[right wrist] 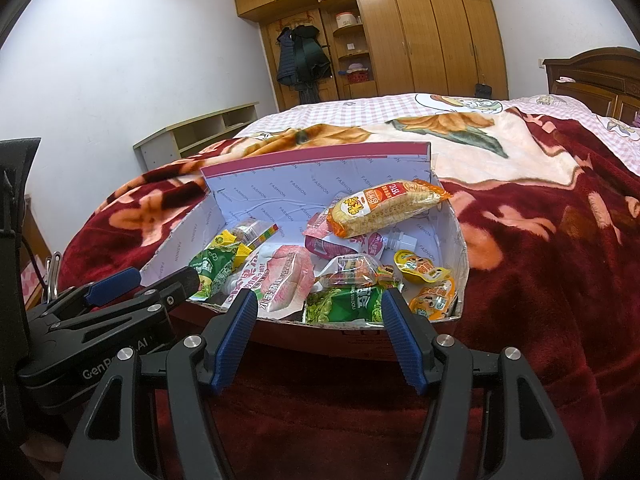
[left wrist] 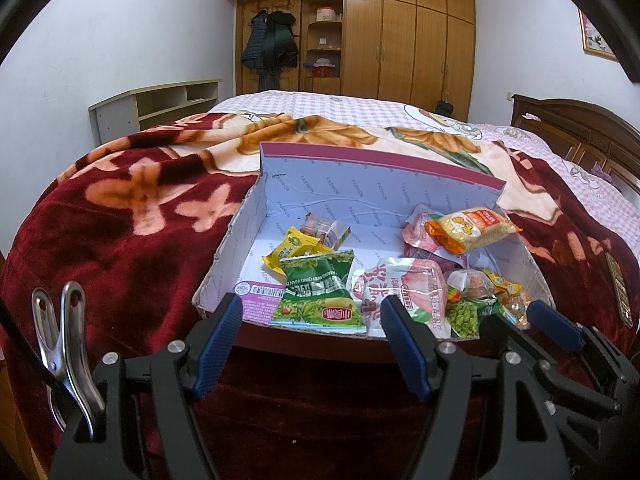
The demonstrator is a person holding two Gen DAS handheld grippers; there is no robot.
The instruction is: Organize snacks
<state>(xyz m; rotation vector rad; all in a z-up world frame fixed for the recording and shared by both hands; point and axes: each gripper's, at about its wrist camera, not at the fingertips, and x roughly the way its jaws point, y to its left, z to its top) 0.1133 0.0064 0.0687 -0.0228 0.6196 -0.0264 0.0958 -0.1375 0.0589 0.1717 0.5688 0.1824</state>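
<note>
Both grippers hang side by side just short of the bed's near edge, angled down toward the box. Left gripper: blue-padded fingers spread apart, nothing between them. Right gripper: fingers likewise apart and empty, close beside the left. A steel clip is fixed at the left gripper's outer side.

Just past the fingertips, a shallow cardboard box sits on a red floral blanket; white printed lining, far flap standing up with a magenta edge. All the snacks are inside it, loose and overlapping.

Near edge: green pea packet, a pink-and-white peach pouch touching it, a second green packet next along. Right corner: two yellow-orange jelly cups. A clear-wrapped snack lies between the pouch and the cups.

Further in on the left: small yellow packet, and a clear-wrapped biscuit pack behind it. The left floor of the box is mostly bare. At the back right, an orange corn snack bag rests on top of a purple spouted pouch.

Beyond: pink checked bedsheet, dark wood headboard to the right, low shelf unit by the left wall, wooden wardrobe with jackets hanging.
</note>
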